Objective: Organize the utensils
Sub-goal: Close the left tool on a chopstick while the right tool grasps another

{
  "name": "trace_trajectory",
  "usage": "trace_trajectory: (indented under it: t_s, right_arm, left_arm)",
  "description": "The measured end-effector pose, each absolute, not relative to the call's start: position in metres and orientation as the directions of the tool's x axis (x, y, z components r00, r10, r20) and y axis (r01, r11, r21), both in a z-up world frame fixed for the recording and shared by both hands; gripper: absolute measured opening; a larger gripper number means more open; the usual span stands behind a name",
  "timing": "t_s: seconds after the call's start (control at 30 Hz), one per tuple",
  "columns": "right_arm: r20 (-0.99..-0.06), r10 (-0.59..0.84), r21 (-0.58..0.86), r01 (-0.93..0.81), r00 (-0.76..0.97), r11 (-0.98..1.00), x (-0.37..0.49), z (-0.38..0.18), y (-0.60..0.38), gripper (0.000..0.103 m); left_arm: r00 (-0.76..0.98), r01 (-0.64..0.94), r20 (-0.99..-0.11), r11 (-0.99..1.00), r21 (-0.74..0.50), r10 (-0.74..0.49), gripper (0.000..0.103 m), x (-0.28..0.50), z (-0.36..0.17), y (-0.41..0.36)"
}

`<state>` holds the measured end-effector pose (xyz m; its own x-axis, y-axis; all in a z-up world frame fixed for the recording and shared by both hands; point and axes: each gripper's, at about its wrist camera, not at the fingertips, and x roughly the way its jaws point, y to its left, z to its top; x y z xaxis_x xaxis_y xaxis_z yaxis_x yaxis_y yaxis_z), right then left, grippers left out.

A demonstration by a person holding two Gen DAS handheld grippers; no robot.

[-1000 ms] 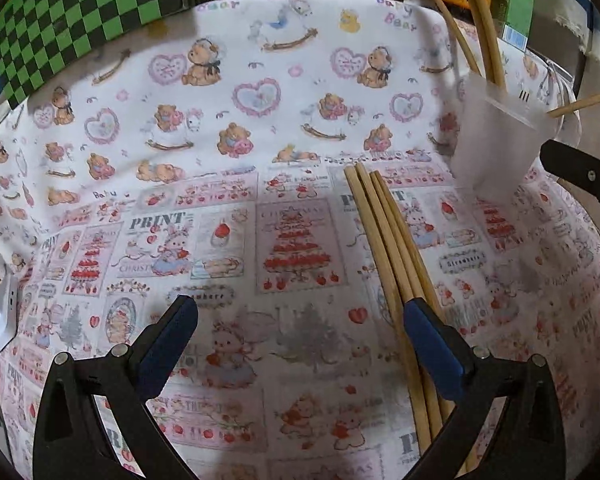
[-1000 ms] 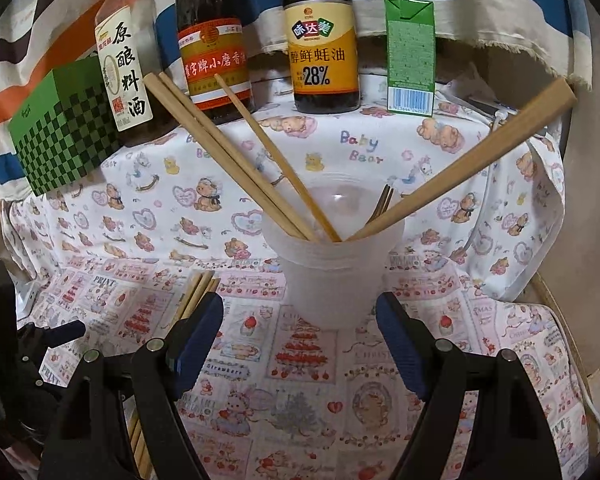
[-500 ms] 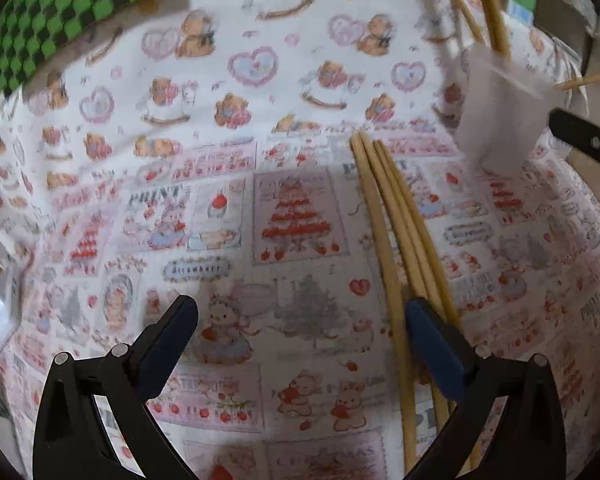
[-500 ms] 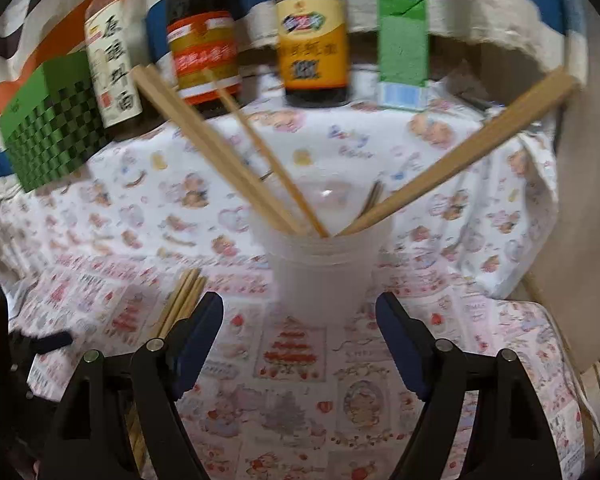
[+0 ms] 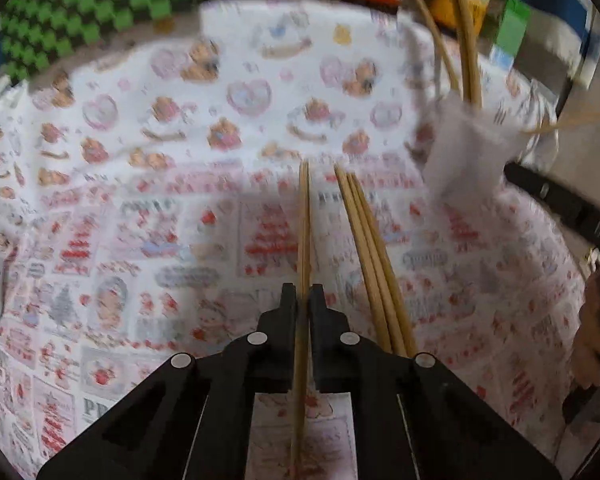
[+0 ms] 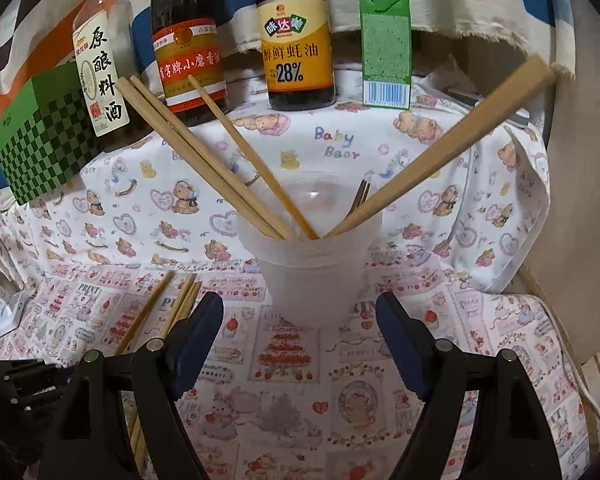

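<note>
My left gripper [image 5: 302,296] is shut on one wooden chopstick [image 5: 304,216], which points forward over the printed cloth. Three more chopsticks [image 5: 374,256] lie on the cloth just to its right. A translucent plastic cup [image 6: 310,264] holds several chopsticks [image 6: 204,160] leaning out left and right; it also shows in the left wrist view [image 5: 466,156] at the right. My right gripper [image 6: 300,320] is open and empty, just in front of the cup. The held chopstick [image 6: 146,312] and the loose ones [image 6: 186,300] show at the left of the right wrist view.
Three sauce bottles [image 6: 296,40], a green carton [image 6: 386,48] and a green checkered box [image 6: 40,136] stand along the back edge. The cloth [image 6: 284,400] covers the table and drops off at the right.
My left gripper has shut on one chopstick and pulled it left, apart from the other three. The right gripper has stayed open before the cup.
</note>
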<state>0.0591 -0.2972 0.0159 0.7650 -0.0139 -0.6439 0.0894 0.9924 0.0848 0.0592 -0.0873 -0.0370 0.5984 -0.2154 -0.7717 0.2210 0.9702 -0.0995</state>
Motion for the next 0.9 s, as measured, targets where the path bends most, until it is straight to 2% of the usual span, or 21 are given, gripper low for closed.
trace_trajectory:
  t_s: [0.13, 0.23, 0.3, 0.53, 0.7, 0.9]
  right_arm:
    - [-0.634, -0.003, 0.09, 0.077, 0.773, 0.993, 0.057, 0.018, -0.295, 0.08]
    - [-0.618, -0.004, 0.089, 0.075, 0.786, 0.993, 0.054, 0.021, -0.294, 0.08]
    - [-0.613, 0.0, 0.098, 0.076, 0.79, 0.992, 0.053, 0.022, -0.294, 0.08]
    - [-0.673, 0.116, 0.186, 0.015, 0.73, 0.982, 0.058, 0.01, -0.284, 0.08]
    - [-0.711, 0.143, 0.109, -0.093, 0.688, 0.99, 0.055, 0.001, -0.247, 0.072]
    - [-0.783, 0.179, 0.065, -0.207, 0.595, 0.976, 0.057, -0.025, -0.214, 0.063]
  left_arm:
    - [0.692, 0.21, -0.671, 0.964, -0.165, -0.266, 0.005, 0.044, -0.008, -0.072]
    - [0.762, 0.212, -0.591, 0.964, -0.158, -0.264, 0.005, 0.037, 0.01, -0.066]
    - [0.776, 0.22, -0.571, 0.963, -0.154, -0.269, 0.005, 0.036, 0.018, -0.062]
    - [0.852, 0.155, -0.454, 0.955, -0.252, -0.259, 0.004, 0.025, 0.038, -0.023]
    - [0.907, 0.139, -0.35, 0.95, -0.28, -0.236, 0.004, 0.014, 0.054, -0.007]
    - [0.926, 0.131, -0.304, 0.946, -0.296, -0.223, 0.004, 0.007, 0.062, 0.002]
